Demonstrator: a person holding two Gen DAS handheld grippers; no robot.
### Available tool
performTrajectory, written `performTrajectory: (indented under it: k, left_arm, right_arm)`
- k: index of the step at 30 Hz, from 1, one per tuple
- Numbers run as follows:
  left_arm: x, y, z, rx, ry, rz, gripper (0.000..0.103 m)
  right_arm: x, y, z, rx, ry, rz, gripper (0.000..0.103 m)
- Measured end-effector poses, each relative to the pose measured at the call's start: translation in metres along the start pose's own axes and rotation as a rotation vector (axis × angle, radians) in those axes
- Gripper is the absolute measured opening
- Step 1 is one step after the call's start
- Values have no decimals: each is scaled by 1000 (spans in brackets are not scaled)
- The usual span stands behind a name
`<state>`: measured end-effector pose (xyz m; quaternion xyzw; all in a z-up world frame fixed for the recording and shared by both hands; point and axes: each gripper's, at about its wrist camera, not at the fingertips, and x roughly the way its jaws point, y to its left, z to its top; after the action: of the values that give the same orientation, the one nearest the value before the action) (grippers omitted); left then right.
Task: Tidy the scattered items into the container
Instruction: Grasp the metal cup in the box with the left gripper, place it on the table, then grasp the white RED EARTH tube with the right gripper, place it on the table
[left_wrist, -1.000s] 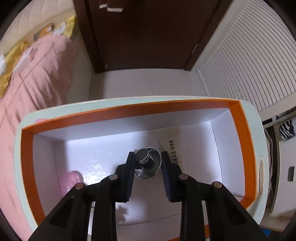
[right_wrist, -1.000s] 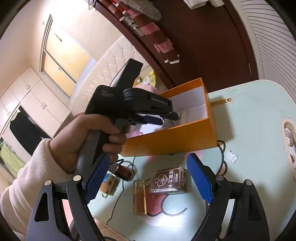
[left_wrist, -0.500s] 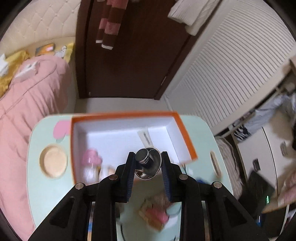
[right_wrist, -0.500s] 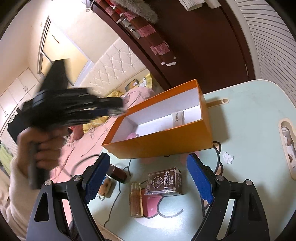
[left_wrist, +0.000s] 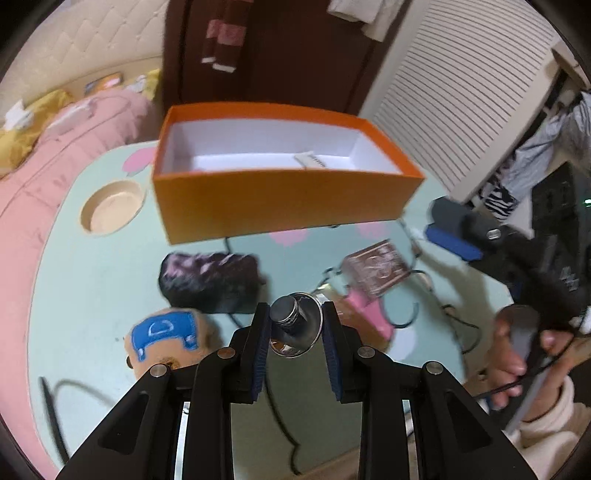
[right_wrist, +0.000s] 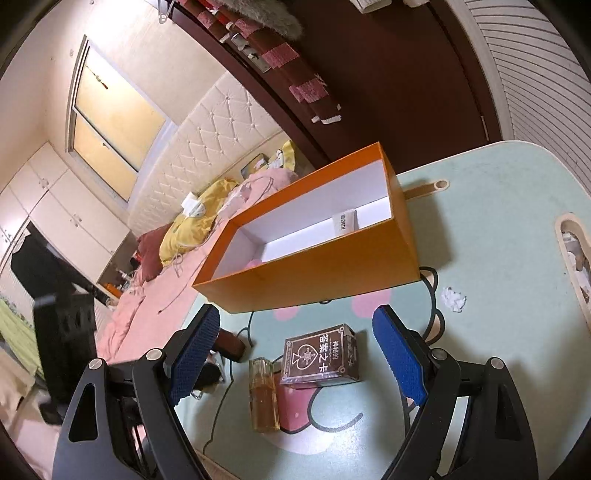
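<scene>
- The mint-green table (left_wrist: 92, 266) is pretty cluttered, so the carry should go over the stuff, not through it. There are loose cables all over that could snag.
- The orange box (left_wrist: 280, 199) is the container. It sits open at the far side of the table, with lots of bare white floor inside. I'd lift clear of the near wall, get fully over the opening, then lower before letting go so nothing bounces.
- The dark pouch (left_wrist: 210, 280) and the plush toy with the blue patch (left_wrist: 166, 332) lie between the left gripper and the box, a bit to the left. Soft things, they'd need a wide bite.
- The right gripper (right_wrist: 295, 312) has its jaws spread wide with nothing in them. It hangs over the table, with the brown card box (right_wrist: 319, 356) just below and between the fingers. Lining up square on the long sides looks like the best bet.
- The amber bottle (right_wrist: 264, 395) lies flat right next to the card box, looks like touching it. It could roll if it gets nudged.
- The left gripper (left_wrist: 295, 325) is clamped on a small shiny metal piece (left_wrist: 295, 317) with a dark cap. I can't tell what it is. It's held above the table, near side of the box and well apart from it, so I'd say it isn't stowed yet.
</scene>
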<state>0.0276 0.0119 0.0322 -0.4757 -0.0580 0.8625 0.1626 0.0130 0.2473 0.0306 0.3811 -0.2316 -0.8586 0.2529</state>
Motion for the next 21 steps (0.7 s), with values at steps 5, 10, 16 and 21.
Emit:
performTrajectory:
  k: [5,10,16,21]
  left_arm:
    - [1,13,-11,-61,-102,-68,34]
    - [-13,10,-17,-35,-183,-109,69]
    - [-37,18,-24,-59,-305,-130,71]
    - [-46,31,-34,-118,-352,-96,71]
  right_arm:
    - [-3,6,1,-32,-16,0,85]
    - [-8,16,9,-54,-29,-8,85]
    - [1,43,42,-161,-53,-109,85]
    - [57,58,89,-288,133,-322,77]
